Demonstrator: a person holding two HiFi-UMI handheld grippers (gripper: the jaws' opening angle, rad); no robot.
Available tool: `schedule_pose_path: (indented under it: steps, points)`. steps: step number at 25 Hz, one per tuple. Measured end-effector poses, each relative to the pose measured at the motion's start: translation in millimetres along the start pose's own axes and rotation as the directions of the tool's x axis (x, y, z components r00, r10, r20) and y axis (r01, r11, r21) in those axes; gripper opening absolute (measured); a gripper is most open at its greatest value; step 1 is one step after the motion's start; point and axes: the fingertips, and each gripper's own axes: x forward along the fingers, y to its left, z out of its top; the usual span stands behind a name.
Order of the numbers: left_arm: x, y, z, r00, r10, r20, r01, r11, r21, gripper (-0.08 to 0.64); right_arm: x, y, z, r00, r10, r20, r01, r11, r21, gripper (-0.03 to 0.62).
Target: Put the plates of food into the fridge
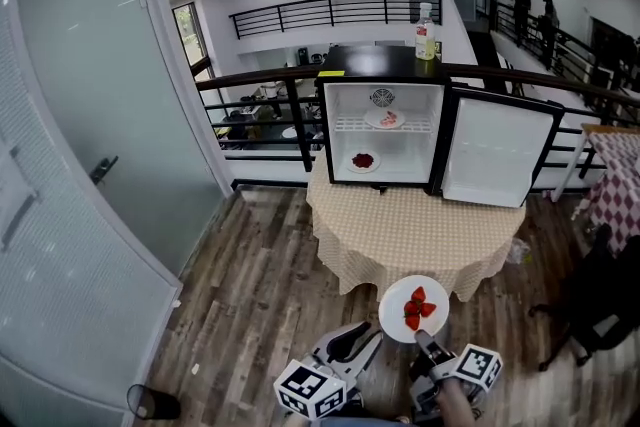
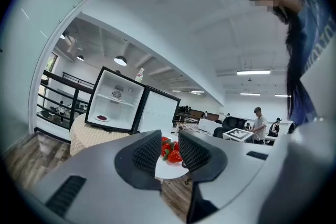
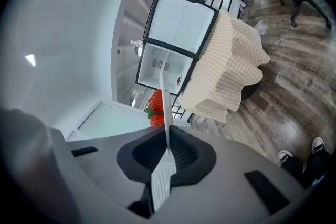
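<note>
Plate of strawberries hangs near the 6 o'clock edge of the round table, low in the head view, as we face the open fridge. From the left: a frosted glass door fills the 9 o'clock side. Our left gripper, at 8 o'clock of the plate of strawberries, holds its jaws apart with nothing between them. The fridge sits at the table's 12 o'clock edge on a checked cloth, an upper plate on its wire shelf and a lower plate on its floor; a bottle stands on its top. Our right gripper is clamped on the rim of the plate of strawberries at its 5 o'clock, holding it clear of the table. The fridge door stands swung wide toward 3 o'clock.
</note>
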Motion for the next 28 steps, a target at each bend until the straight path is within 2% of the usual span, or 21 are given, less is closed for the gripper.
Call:
schedule_pose_path:
  steps: [8,13,18,24,28]
  points:
    - [-0.8,37.0,7.4,1.000,-0.031,0.000,0.031,1.000,0.001,0.107,32.3,8.3,-3.8,1.000,-0.011,0.021,0.011,1.000,0.002,0.026]
    - [-1.9,57.0,2.4,1.000,-0.022,-0.012,0.022,0.999,-0.030,0.107,38.7,5.9,-5.6,0.999,-0.032,0.029,0.032,0.999,0.005,0.026]
    - [10.9,65.5,-4.3,0.999,-0.043,-0.028,0.041,0.998,-0.052,0.107,42.9,-1.1,-3.0,0.998,-0.055,0.034,0.054,0.998,0.028,0.026]
    - [34.1,83.7,-9.7,0.998,-0.041,-0.050,0.037,0.996,-0.081,0.107,61.4,-12.3,15.3,0.995,-0.095,0.024,0.093,0.995,0.047,0.026]
    - [62.1,106.1,-8.0,0.998,-0.010,-0.058,0.005,0.996,-0.094,0.107,88.0,-17.3,42.8,0.997,-0.077,0.002,0.076,0.996,0.049,0.026]
